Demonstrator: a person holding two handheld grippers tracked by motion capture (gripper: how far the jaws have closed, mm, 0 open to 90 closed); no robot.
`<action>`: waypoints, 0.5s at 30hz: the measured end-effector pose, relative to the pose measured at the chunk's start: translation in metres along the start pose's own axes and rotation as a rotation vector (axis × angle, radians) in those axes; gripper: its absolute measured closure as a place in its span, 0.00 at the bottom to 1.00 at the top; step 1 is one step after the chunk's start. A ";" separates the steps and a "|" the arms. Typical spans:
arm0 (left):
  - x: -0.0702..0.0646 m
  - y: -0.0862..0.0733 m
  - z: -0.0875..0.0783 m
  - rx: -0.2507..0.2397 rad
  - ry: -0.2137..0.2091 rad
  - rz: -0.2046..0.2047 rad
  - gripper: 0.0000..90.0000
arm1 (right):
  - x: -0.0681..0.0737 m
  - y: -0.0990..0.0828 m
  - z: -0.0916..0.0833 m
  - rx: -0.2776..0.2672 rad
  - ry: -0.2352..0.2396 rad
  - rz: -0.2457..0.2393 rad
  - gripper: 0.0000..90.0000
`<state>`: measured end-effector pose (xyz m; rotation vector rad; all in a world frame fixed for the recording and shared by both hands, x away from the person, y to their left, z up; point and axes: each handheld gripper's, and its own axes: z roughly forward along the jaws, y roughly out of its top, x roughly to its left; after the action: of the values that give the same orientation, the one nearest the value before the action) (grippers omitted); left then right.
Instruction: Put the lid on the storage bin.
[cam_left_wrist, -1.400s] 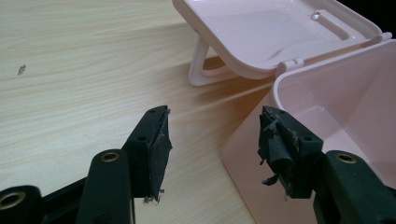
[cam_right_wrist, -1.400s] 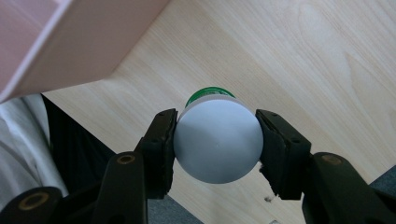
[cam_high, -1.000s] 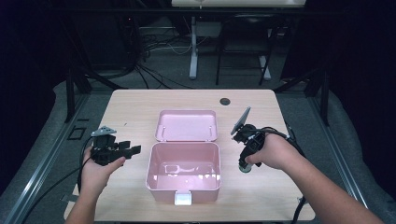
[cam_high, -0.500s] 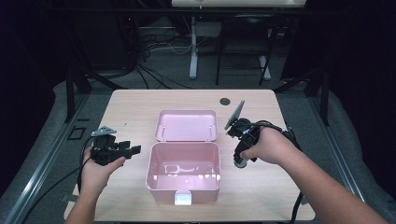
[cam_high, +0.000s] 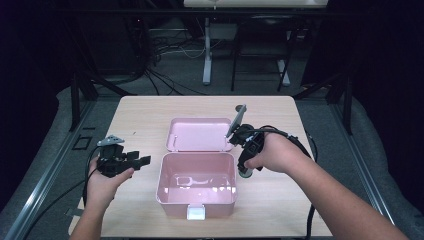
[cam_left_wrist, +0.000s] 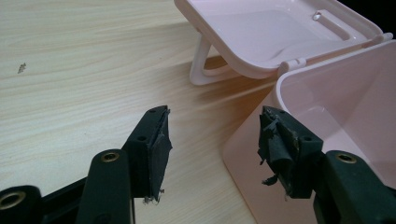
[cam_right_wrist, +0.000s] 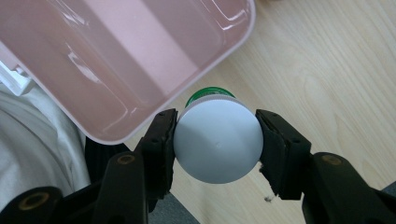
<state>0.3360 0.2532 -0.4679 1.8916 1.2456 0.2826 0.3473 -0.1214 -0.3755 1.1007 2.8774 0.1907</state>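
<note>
The right tool (cam_right_wrist: 215, 140) clamps a small white-capped bottle (cam_right_wrist: 217, 140) by its smooth, rigid cap; likely light but slippery. The left tool (cam_left_wrist: 212, 140) gapes wide beside the pink box (cam_high: 197, 187).

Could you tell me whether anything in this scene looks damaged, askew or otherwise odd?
Yes: the black pads on the left tool are frayed, with torn shreds hanging off. The pink box sits open and looks intact, and the right tool grips a white-capped bottle squarely.
</note>
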 end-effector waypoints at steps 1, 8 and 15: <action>0.000 0.000 0.000 0.000 0.000 0.001 0.48 | 0.002 0.002 0.001 0.005 0.004 -0.005 0.56; 0.000 0.000 0.000 0.002 -0.001 0.000 0.48 | 0.012 0.012 0.004 0.014 0.009 -0.033 0.56; 0.001 0.000 0.000 0.002 -0.001 0.000 0.48 | 0.021 0.021 0.007 0.018 0.011 -0.066 0.56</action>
<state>0.3363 0.2539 -0.4681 1.8933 1.2464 0.2804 0.3468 -0.0913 -0.3795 1.0091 2.9259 0.1689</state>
